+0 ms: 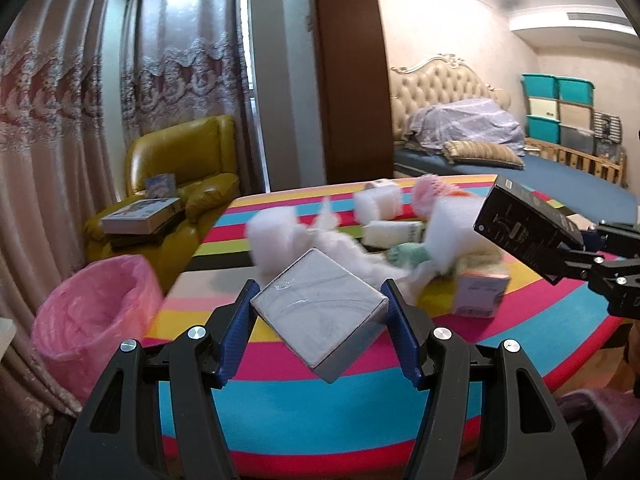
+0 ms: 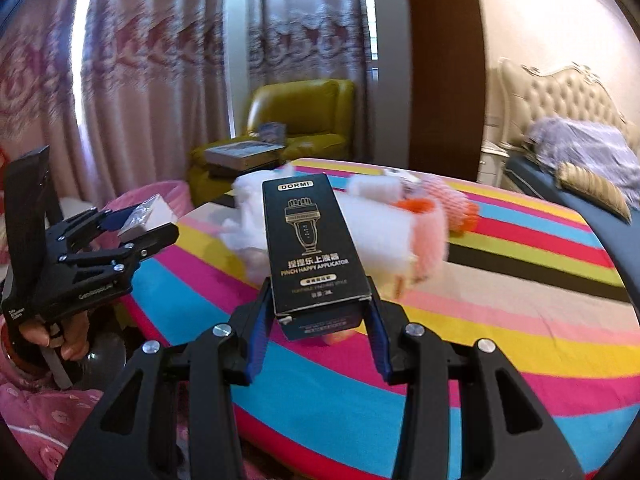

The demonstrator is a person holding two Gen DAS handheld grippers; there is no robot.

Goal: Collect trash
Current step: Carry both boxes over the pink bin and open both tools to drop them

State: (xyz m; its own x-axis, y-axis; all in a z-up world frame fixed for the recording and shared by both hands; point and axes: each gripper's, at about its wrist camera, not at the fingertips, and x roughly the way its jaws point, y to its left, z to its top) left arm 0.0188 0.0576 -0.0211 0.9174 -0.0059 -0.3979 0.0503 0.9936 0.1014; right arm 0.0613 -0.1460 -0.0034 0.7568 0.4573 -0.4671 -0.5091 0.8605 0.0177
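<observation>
Two boxes are already off the table, one in each of your grippers. Your left gripper (image 1: 320,312) is clamped on a grey shrink-wrapped box (image 1: 320,304), gripped by its two side faces and tilted corner-down above the striped tablecloth (image 1: 320,432). Your right gripper (image 2: 318,320) is clamped on the near end of a black DORMI applicator box (image 2: 312,244), which juts forward and up over the cloth; from the left wrist view the same box (image 1: 524,228) hangs at the right, clear of the pile.

By the look of it you are at the carry step: both pieces picked, neither dropped yet. The pink-lined trash bin (image 1: 94,304) stands off the table's left edge, beside the yellow armchair (image 1: 180,176), and its mouth looks open and unobstructed.

Next, swing the left gripper leftward until the grey box sits over the bin's mouth, then let go. Bring the black box across afterwards; it is long, so tip it end-first or it may bridge the rim.

Plenty remains on the cloth: white foam wrap (image 1: 280,236), a pink foam net (image 1: 428,192), a small pastel carton (image 1: 480,292) and more blurred packaging behind it
</observation>
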